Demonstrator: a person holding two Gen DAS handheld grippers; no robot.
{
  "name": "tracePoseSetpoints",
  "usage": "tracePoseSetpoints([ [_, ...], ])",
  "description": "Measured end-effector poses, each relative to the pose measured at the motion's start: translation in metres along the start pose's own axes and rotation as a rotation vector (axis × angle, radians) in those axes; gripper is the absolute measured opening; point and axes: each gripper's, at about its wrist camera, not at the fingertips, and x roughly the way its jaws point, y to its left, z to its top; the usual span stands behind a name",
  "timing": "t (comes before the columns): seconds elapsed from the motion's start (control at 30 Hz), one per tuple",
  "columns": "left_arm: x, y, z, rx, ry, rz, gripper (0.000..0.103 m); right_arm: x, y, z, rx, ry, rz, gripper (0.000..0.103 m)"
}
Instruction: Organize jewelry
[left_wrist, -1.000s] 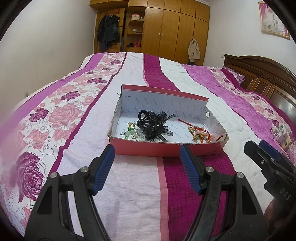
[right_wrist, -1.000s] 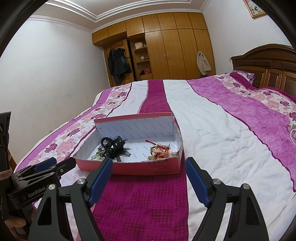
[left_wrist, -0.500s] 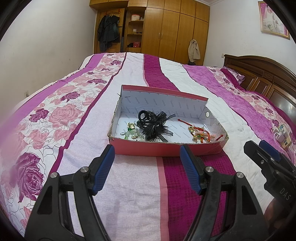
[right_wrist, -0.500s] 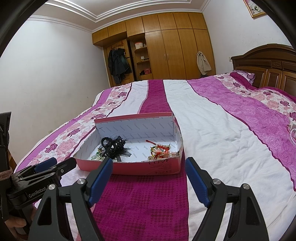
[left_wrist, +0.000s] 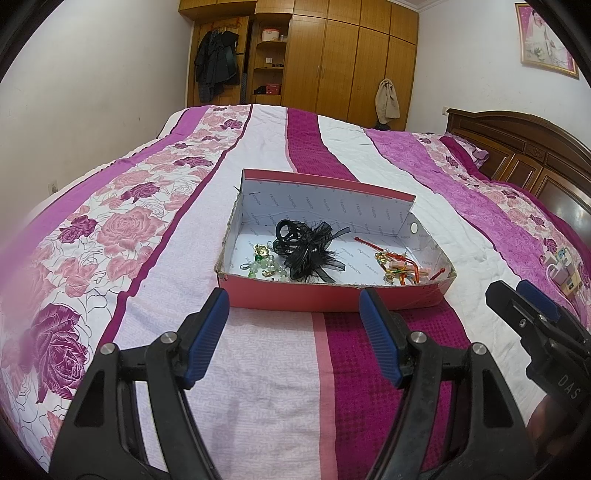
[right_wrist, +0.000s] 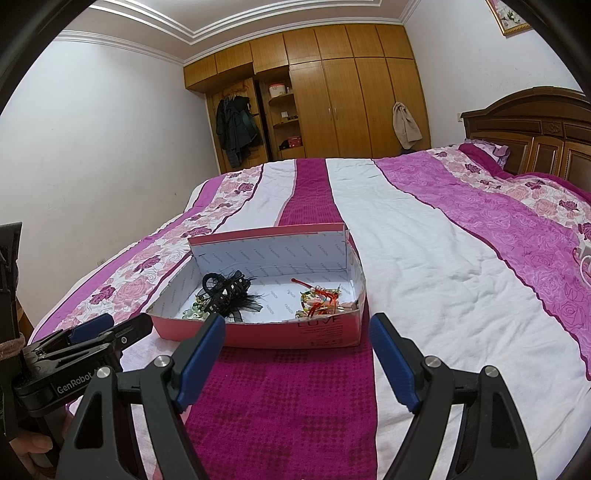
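Basically nothing has moved since a second ago: both tongs hang in the same spot over the bed (left_wrist: 266, 369). The left tongs (left_wrist: 293, 310) and right tongs (right_wrist: 297, 338) are spread wide, pinching nothing. All the jewelry sits in the pink box (left_wrist: 332, 295) at 12 o'clock: green beads (left_wrist: 264, 264) left, black hair clip (left_wrist: 306, 251) middle, red-gold tangle (left_wrist: 400, 266) right. That fits sorted or still waiting.

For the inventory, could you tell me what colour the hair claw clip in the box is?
Black, with black netting; clearest in the left wrist view.
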Motion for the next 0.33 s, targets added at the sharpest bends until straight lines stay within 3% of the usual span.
tracePoseSetpoints([
  [0.33,0.0004,0.0004,-0.0009,-0.002,0.004,0.003,0.065,-0.0001,0.0002,0.0001,0.000,0.000,0.000,0.082],
])
